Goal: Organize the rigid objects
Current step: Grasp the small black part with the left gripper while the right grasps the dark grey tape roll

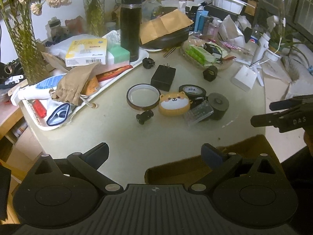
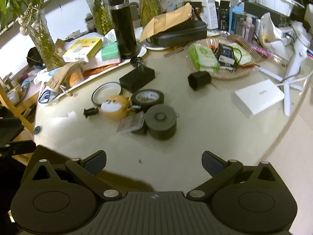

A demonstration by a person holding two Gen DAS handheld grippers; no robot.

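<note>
"DAS" on the right claw (image 1: pixel 262 113), other labels unreadable.

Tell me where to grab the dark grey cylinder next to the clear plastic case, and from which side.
Grip the dark grey cylinder across its round side wall, coming from above and the near right. It stands upright with its right and front sides free, while the clear plastic case crowds its left. The open right gripper looks best placed.
</note>
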